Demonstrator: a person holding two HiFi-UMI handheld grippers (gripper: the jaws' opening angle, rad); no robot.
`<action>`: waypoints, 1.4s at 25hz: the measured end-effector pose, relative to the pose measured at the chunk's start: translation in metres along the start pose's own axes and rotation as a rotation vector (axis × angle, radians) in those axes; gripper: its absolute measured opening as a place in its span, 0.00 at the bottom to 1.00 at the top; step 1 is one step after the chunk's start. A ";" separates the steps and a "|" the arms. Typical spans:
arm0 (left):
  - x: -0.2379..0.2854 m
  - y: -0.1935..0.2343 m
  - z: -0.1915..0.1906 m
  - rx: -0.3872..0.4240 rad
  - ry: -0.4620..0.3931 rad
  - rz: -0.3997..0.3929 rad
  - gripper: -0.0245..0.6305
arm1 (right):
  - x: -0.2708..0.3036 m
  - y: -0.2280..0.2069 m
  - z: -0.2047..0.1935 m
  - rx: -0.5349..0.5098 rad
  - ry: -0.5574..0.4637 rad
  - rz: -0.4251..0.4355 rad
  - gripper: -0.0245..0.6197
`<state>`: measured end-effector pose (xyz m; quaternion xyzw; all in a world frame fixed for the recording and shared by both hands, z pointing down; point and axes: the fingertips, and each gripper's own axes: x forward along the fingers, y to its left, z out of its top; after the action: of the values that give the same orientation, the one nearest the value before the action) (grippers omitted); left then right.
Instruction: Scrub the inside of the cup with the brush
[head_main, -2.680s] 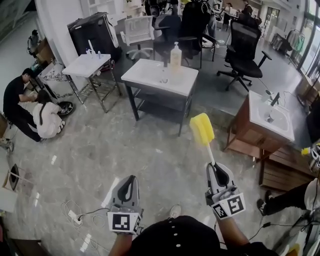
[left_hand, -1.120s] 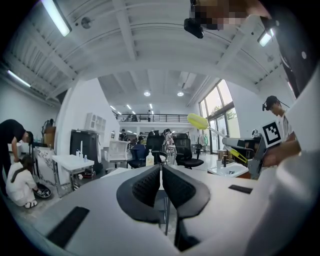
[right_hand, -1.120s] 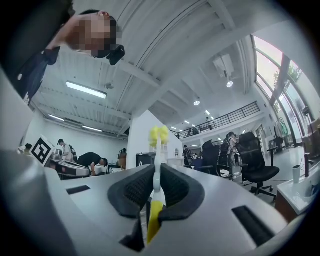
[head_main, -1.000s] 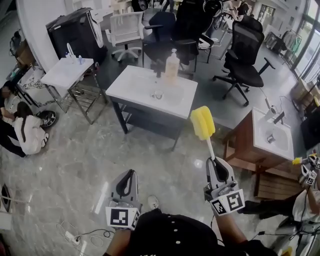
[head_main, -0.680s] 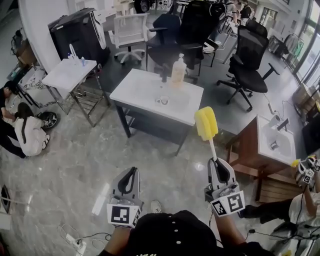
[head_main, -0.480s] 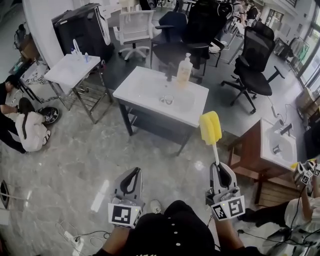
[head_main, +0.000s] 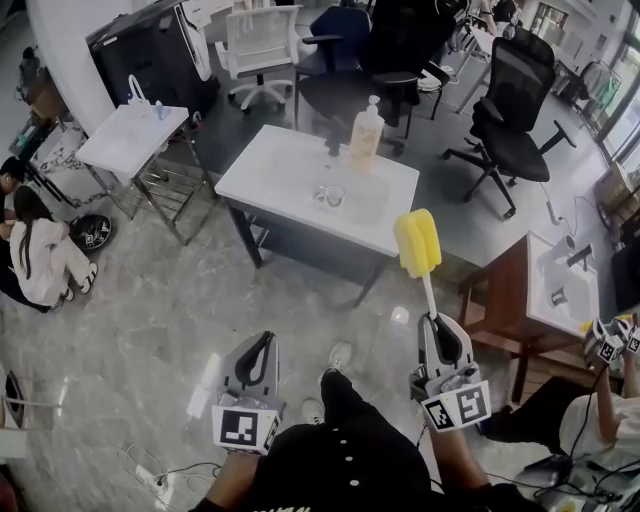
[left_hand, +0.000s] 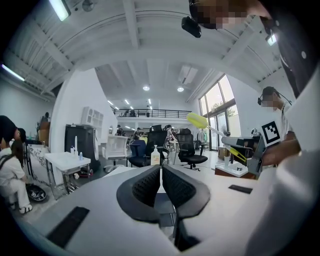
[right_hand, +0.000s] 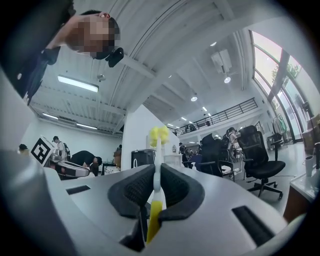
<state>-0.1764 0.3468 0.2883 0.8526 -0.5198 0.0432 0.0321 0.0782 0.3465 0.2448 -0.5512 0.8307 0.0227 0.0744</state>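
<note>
In the head view a small clear cup (head_main: 328, 196) stands on a white table (head_main: 270, 175), well ahead of both grippers. My right gripper (head_main: 432, 322) is shut on the thin white handle of a brush whose yellow sponge head (head_main: 418, 243) points up and forward. The right gripper view shows that handle (right_hand: 157, 165) clamped between the jaws, with the sponge head (right_hand: 158, 134) above them. My left gripper (head_main: 262, 342) hangs at waist height, shut and holding nothing; in its own view the left gripper (left_hand: 161, 172) has its pads together.
A soap pump bottle (head_main: 366, 130) stands at the table's far edge. Office chairs (head_main: 515, 130) are behind it, a small white side table (head_main: 130, 135) at left, a wooden sink stand (head_main: 555, 290) at right. People crouch at the left (head_main: 40, 255); another person's gripper (head_main: 608, 343) shows at right.
The white table and cup have shifted in the head view as the person walks; a foot has stepped forward between the grippers. Both grippers keep their pose, the brush still upright.
</note>
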 end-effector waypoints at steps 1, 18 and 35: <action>0.009 0.005 0.001 0.001 0.003 0.005 0.10 | 0.010 -0.005 -0.001 0.003 -0.002 0.004 0.11; 0.213 0.064 0.055 0.050 -0.049 0.057 0.10 | 0.196 -0.129 -0.009 0.005 -0.047 0.065 0.11; 0.297 0.083 0.027 0.009 0.041 0.068 0.10 | 0.267 -0.180 -0.054 0.053 0.026 0.075 0.11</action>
<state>-0.1138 0.0436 0.2942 0.8335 -0.5475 0.0639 0.0373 0.1363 0.0257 0.2666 -0.5180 0.8519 -0.0037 0.0771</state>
